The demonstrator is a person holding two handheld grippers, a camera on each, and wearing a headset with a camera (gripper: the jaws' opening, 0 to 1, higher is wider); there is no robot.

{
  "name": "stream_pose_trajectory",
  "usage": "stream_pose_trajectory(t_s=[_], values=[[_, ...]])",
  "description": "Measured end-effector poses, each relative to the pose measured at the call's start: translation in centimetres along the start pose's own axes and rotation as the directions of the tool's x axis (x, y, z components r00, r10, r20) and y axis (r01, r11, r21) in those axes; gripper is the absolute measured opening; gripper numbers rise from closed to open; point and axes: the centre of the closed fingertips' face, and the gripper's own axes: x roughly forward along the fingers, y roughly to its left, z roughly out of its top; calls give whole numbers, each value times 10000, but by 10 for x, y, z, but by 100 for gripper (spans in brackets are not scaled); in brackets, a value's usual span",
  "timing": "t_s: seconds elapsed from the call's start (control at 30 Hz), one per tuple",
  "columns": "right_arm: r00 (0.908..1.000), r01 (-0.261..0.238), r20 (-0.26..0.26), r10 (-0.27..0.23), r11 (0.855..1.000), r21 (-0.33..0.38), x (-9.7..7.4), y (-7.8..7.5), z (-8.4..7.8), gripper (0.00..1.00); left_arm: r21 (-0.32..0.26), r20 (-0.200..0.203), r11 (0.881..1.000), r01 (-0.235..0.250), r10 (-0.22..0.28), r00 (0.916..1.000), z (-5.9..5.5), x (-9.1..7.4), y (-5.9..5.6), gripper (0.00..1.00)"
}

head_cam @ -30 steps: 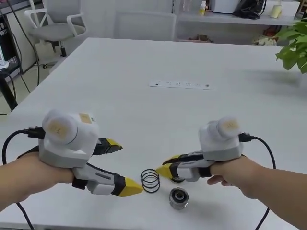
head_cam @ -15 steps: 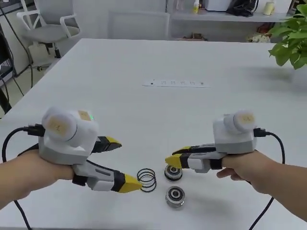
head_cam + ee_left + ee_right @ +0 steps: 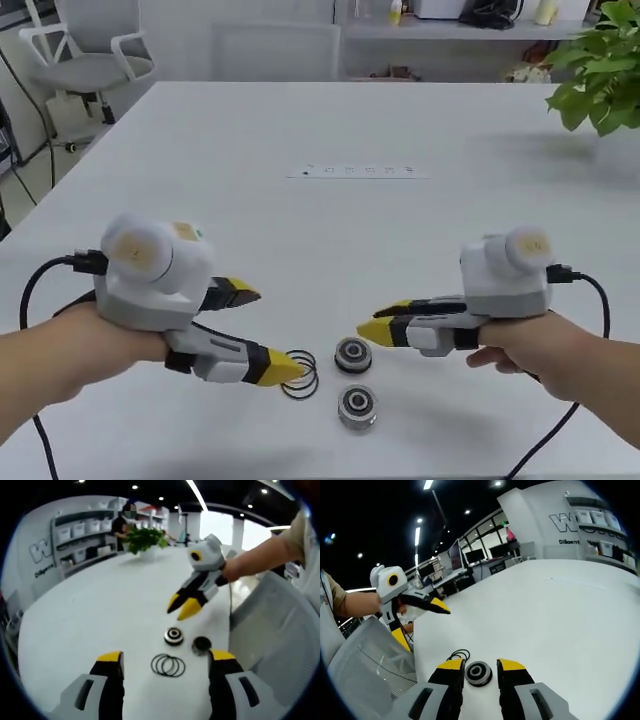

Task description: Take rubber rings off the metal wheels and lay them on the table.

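Two small metal wheels stand on the white table (image 3: pixel 330 230): one (image 3: pixel 352 352) just off my right gripper's tips, the other (image 3: pixel 357 403) nearer the front edge. A few loose black rubber rings (image 3: pixel 300 372) lie overlapping to their left. My left gripper (image 3: pixel 268 332) is wide open, its lower jaw tip over the rings' left edge. In the left gripper view the rings (image 3: pixel 168 665) lie between the jaws, with both wheels (image 3: pixel 173 635) (image 3: pixel 201 644) beyond. My right gripper (image 3: pixel 378 322) holds nothing, jaws a narrow gap apart. Its view has a wheel (image 3: pixel 478 673) just past the tips and the rings (image 3: pixel 459 655) beyond.
A flat white socket strip (image 3: pixel 357 171) lies mid-table. A green plant (image 3: pixel 600 85) stands at the far right corner, an office chair (image 3: pixel 80 60) beyond the far left corner. Cables trail from both grippers off the front edge.
My right gripper has drawn back to the right, off the wheel it was covering; that wheel now stands bare on the table. The left gripper's lower jaw tip has come over the rings.
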Motion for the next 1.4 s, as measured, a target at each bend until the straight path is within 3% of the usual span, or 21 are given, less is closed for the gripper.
stream_pose_trajectory(t_s=[0.57, 0.93, 1.4], values=[[9986, -88, -516, 69, 9993, -364, -1, -1, -26, 29, 99, -192, 9998, 170, -168, 9997, 1, 26, -2, 65], [9948, -174, -1011, 88, 9963, -843, 3, 0, -45, 26, 253, -526, 9985, 486, -472, 9975, -4, 49, -12, 60], [9951, -136, -985, 22, 9933, -1151, 9, 1, -47, 21, 213, -664, 9978, 634, -618, 9959, -4, 66, -19, 50]])
